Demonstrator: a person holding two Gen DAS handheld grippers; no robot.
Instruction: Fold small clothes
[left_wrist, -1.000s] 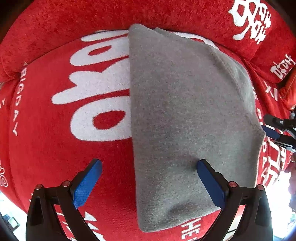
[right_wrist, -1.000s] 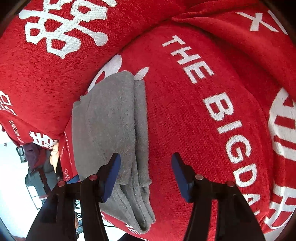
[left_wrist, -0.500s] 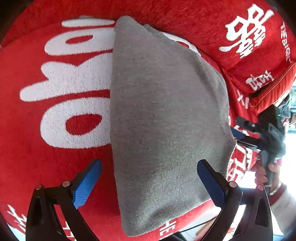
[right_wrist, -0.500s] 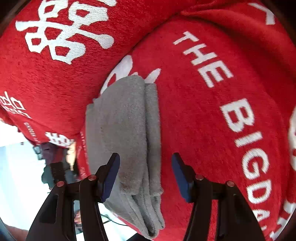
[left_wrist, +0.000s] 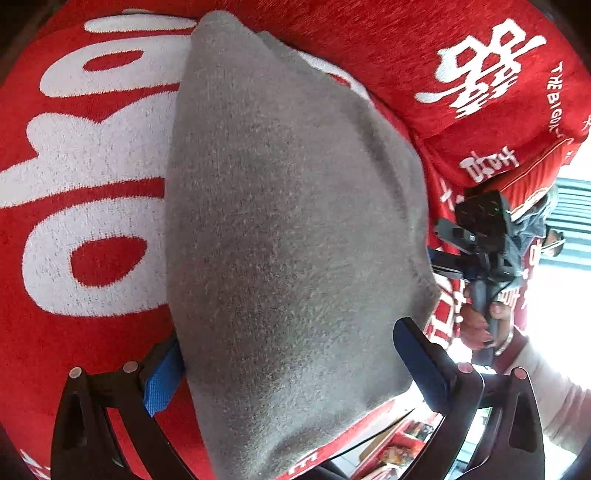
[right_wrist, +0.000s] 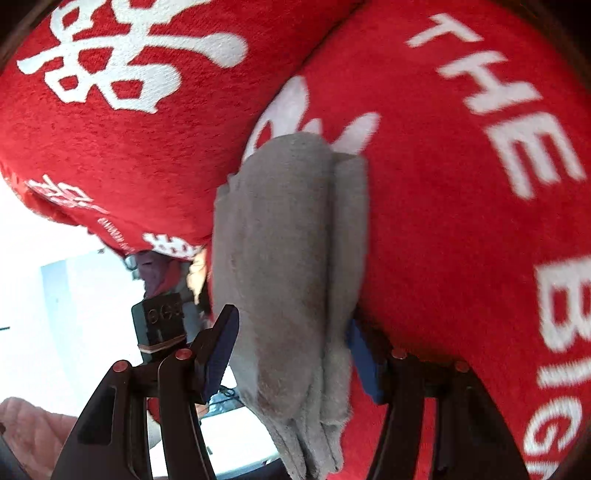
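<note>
Both tongs straddle the folded grey cloth (left_wrist: 295, 229) with their jaws apart. On the left tongs (left_wrist: 291, 369), the left pad is at the cloth's edge and the right pad stands clear of the fabric. On the right tongs (right_wrist: 291, 354), the left pad is apart from the cloth; the right pad is partly hidden behind the cloth's layered edge, so contact there cannot be told. No pad visibly presses the fabric.

The cloth lies on a red cover (left_wrist: 92, 332) with large white lettering. In the left wrist view its long axis runs from the near rim away toward the backrest (left_wrist: 424, 55), narrowing at the far end. In the right wrist view the cloth is seen edge-on, with several stacked layers along its right side and near end. The near end overhangs the front rim of the red surface.

Surface texture is a short, fuzzy nap, uniform grey, without print.

Beyond the cloth's right side in the left wrist view, a hand (left_wrist: 476, 325) grips the handle of the right tongs. A pale sleeve (left_wrist: 546, 391) follows below it.
</note>
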